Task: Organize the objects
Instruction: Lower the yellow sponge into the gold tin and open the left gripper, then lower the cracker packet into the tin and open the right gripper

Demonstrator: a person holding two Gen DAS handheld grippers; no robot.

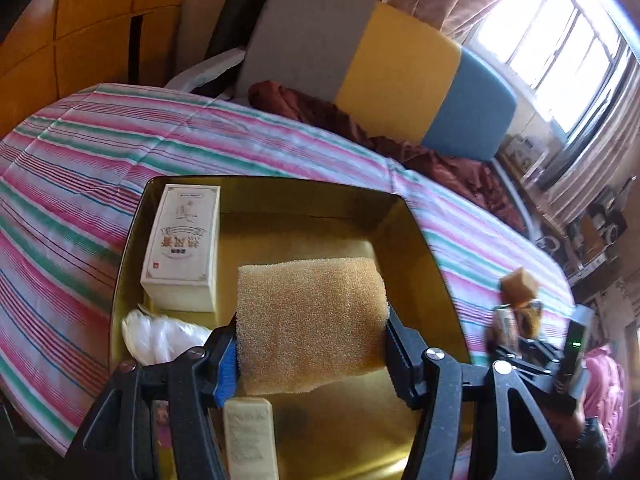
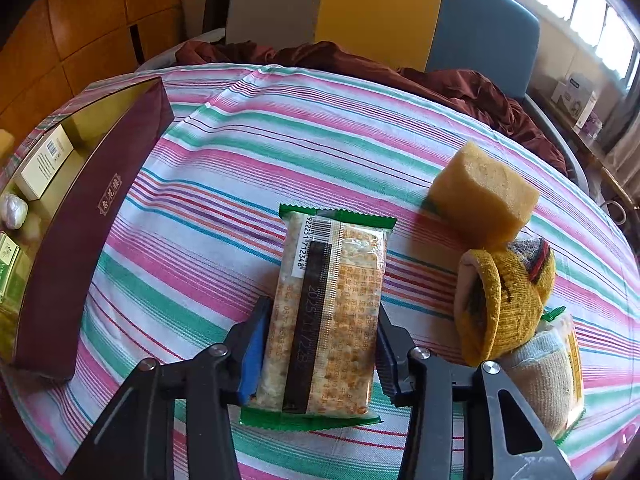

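Note:
In the left wrist view my left gripper (image 1: 312, 326) is shut on a tan sponge block (image 1: 308, 292) and holds it over the open gold-lined box (image 1: 416, 248). In the box are a white carton (image 1: 184, 248), a crumpled white bag (image 1: 156, 336) and a cream bar (image 1: 250, 436). In the right wrist view my right gripper (image 2: 322, 320) has both pads against the long sides of a green-edged snack packet (image 2: 332, 280). The packet lies barcode side up on the striped bedsheet (image 2: 248, 152).
The box's maroon outer wall (image 2: 84, 240) stands left of the packet. To the right lie a second sponge (image 2: 480, 200), a yellow knitted sock (image 2: 508, 304), a grey sock (image 2: 540, 380) and another packet (image 2: 574, 360). Dark red cloth (image 2: 460, 84) and a grey, yellow and blue headboard (image 2: 380, 8) lie behind.

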